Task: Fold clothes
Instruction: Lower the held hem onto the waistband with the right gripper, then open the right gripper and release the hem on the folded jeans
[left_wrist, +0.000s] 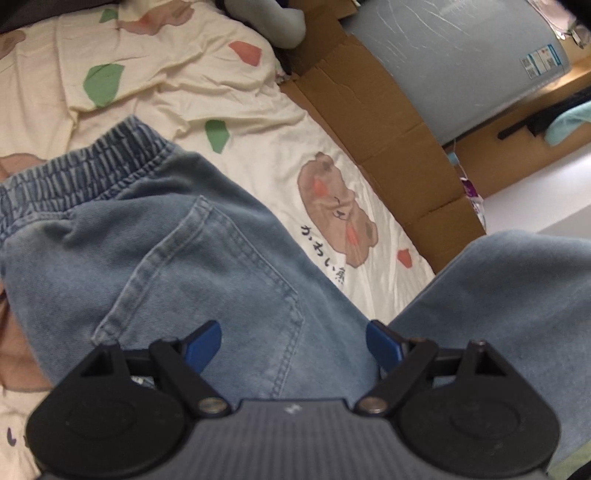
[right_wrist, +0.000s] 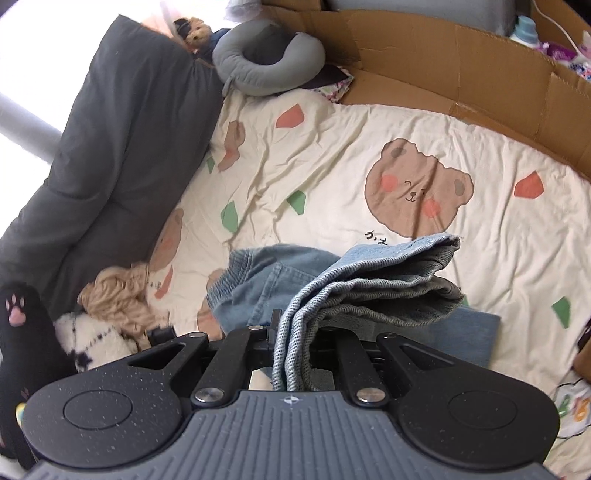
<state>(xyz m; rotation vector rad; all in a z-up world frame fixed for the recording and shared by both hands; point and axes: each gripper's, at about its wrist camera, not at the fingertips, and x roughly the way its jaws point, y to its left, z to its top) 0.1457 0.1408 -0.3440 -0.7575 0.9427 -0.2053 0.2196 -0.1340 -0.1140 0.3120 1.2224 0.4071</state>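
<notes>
Mid-fold: the right gripper (right_wrist: 295, 363) has its fingers clamped on the jeans (right_wrist: 373, 280) hems over the bed (right_wrist: 332, 155); the left gripper (left_wrist: 293, 341), fingers apart, hovers near the back pocket (holding nothing). Next, I'd guess, lay the hems toward the waistband (left_wrist: 85, 162).

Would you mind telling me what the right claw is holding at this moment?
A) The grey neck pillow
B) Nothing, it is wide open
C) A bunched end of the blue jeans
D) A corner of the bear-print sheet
C: in the right wrist view the right claw is shut on a folded bunch of the jeans, lifted above the bear-print sheet, while the neck pillow lies untouched far off.
</notes>
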